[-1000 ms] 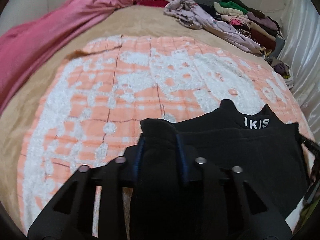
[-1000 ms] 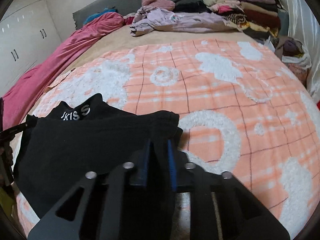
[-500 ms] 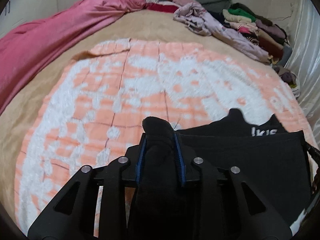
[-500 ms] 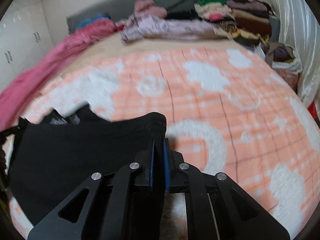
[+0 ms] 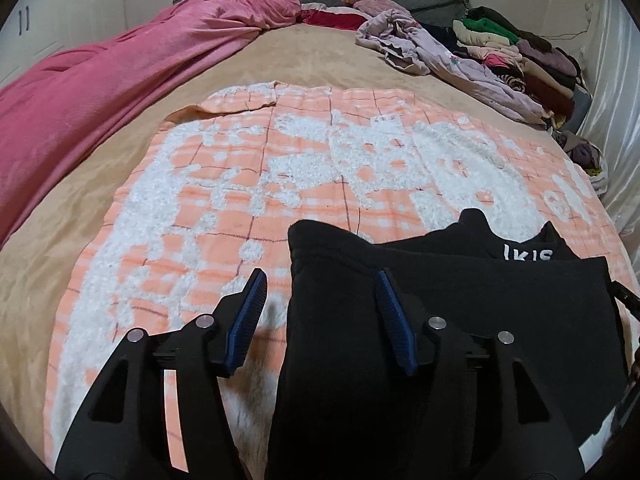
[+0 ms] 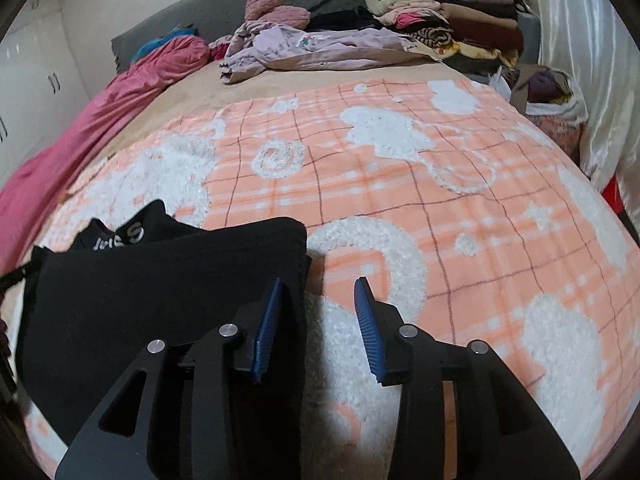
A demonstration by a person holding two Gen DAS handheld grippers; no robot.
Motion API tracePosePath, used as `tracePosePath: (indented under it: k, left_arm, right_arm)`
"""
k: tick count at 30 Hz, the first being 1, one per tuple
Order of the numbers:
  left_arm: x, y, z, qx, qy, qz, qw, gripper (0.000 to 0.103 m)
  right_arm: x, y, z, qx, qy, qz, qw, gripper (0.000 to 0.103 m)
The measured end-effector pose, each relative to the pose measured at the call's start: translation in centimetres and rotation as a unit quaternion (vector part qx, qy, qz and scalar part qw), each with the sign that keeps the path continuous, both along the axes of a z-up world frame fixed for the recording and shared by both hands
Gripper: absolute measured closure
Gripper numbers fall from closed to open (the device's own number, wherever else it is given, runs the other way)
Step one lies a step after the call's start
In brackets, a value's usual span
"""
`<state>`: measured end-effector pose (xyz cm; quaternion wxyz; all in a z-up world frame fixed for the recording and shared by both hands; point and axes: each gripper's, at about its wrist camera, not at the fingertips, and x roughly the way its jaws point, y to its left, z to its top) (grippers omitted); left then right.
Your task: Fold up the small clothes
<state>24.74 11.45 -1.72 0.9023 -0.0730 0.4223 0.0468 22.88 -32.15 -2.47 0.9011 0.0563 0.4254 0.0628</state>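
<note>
At the near edge of the bed, the left gripper (image 5: 320,312) and right gripper (image 6: 318,320) gape wide, holding nothing, above the black garment (image 5: 480,312) on the orange blanket (image 5: 240,200). Its folded top layer could slide askew if a finger snags it. Farther off lies a clothes pile (image 6: 440,20).

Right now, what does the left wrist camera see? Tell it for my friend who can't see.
The left gripper is open over a black garment lying on an orange and white blanket. Behind are a pink blanket and a pile of clothes.
</note>
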Motion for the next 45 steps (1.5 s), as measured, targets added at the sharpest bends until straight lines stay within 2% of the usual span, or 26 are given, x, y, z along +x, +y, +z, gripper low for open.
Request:
tracePosePath:
  k: [3,7,8,9,14,20,26,37,45]
  left_arm:
    - [-0.6,-0.1,0.5,-0.004,-0.002,-0.001,1.0000,0.045]
    - [-1.7,-0.6,1.3,-0.005,-0.007,-0.009,0.9999,0.037]
    - [-1.9,-0.7,1.5,-0.005,-0.008,-0.011,0.9999,0.032]
    - [-2.2,-0.8,1.7,-0.005,-0.009,-0.013,0.9999,0.030]
    - [-3.4,-1.4,2.7,-0.006,-0.014,-0.025,0.9996,0.017]
    - [-4.5,-2.2,3.8,0.006,-0.016,-0.040,0.9991,0.010]
    - [-6.0,-2.2,4.8,0.007,-0.016,-0.044,0.9989,0.010]
    - [-8.2,-2.0,6.0,0.013,-0.021,-0.058,0.9980,0.009]
    - [-9.2,-1.5,6.4,0.014,-0.020,-0.058,0.9980,0.009]
  right_arm:
    - [-0.5,-0.6,0.6,0.008,-0.005,-0.009,1.000,0.053]
    - [-1.5,-1.8,1.5,0.029,-0.016,-0.023,0.999,0.049]
    - [-1.7,-2.1,1.7,0.032,-0.018,-0.026,0.999,0.046]
    - [-1.9,-2.4,2.0,0.036,-0.021,-0.032,0.999,0.037]
    - [-3.7,-4.3,3.8,0.062,-0.043,-0.063,0.995,0.025]
    - [-6.1,-5.8,6.6,0.081,-0.080,-0.087,0.990,0.024]
    - [-8.7,-7.0,8.9,0.105,-0.110,-0.106,0.983,0.024]
    - [-11.9,-10.6,14.3,0.088,-0.164,-0.132,0.974,0.024]
    - [-13.6,-11.7,17.9,0.080,-0.188,-0.118,0.972,0.024]
